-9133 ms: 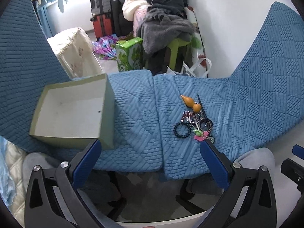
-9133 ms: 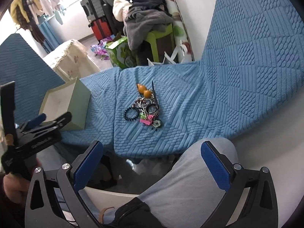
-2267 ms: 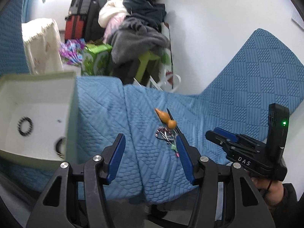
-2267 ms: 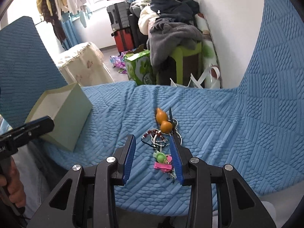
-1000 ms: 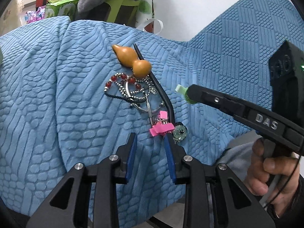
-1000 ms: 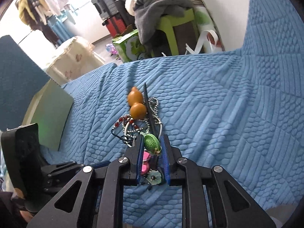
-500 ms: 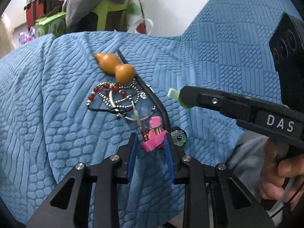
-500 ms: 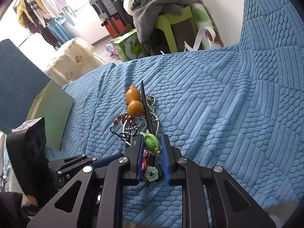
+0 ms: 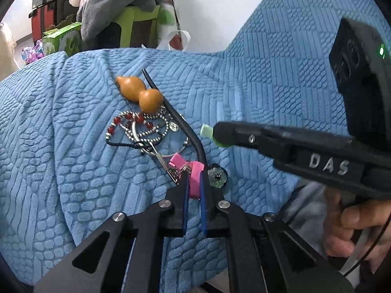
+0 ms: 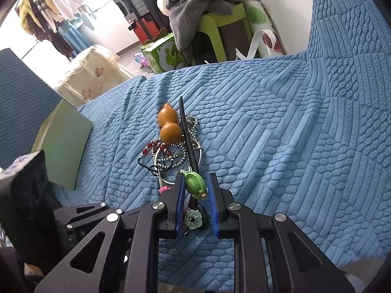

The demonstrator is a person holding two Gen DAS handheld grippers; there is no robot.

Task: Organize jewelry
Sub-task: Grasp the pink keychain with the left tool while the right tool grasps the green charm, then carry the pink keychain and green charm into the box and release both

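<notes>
From the left wrist view, the left gripper (image 9: 193, 188) has closed in on the pink bow clip (image 9: 193, 173) at the near end of the jewelry pile, its blue pads pinched against the ribbon where half a second ago they still stood a little apart on either side of it. The clip lies on the blue cover (image 9: 73, 171), just this side of the orange gourd (image 9: 140, 94) and its tangle of red beads (image 9: 127, 120) and ball chain, with the green glass flower (image 9: 217, 175) touching the long black stick (image 9: 180, 124) right beside it. Across the frame the right gripper (image 9: 207, 131) hangs above the cover, a sliver of green poking from its tip. From the right wrist view, that green thing is a leaf-shaped pendant (image 10: 194, 183) clamped between the right gripper's (image 10: 195, 188) fingers (it looks lifted clear of the pile, though I can't be sure nothing trails from it). The gourd (image 10: 167, 127) sits farther out, and the pale green box (image 10: 66, 146) stands well to the gourd's left. With both tongs now loaded, I'd guess two pieces are ready to travel to the box, provided the bow's metal clip doesn't drag the chain along.
</notes>
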